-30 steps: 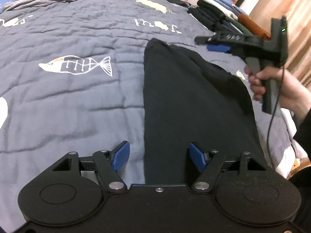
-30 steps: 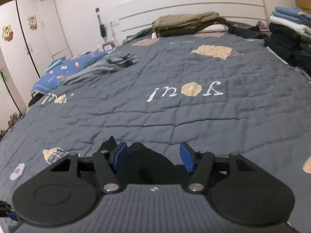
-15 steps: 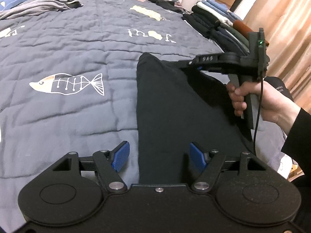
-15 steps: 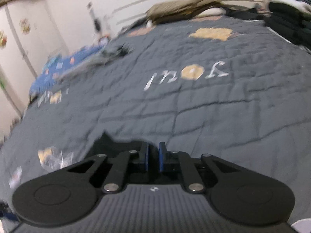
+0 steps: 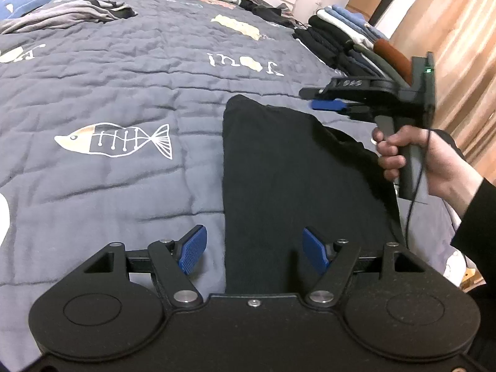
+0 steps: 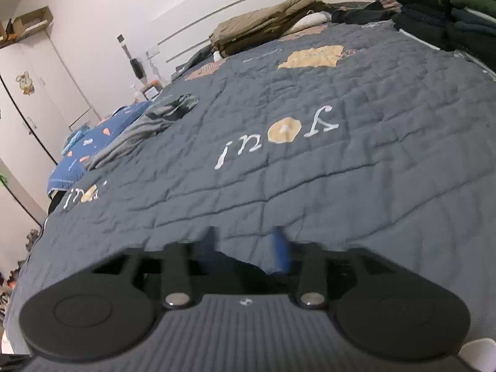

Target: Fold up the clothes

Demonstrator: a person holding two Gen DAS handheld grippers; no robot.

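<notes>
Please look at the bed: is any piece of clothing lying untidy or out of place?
Yes. A grey garment lies crumpled and stretched out loose on the quilt, not in a pile. The black garment in front lies flat with a straight left edge. The stacks by the wall look tidy.

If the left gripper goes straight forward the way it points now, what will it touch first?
Most likely the black garment: the left gripper points down at it, its open jaws straddling the garment's left edge. One finger may land on the grey quilt beside it; depth is unclear.
</notes>
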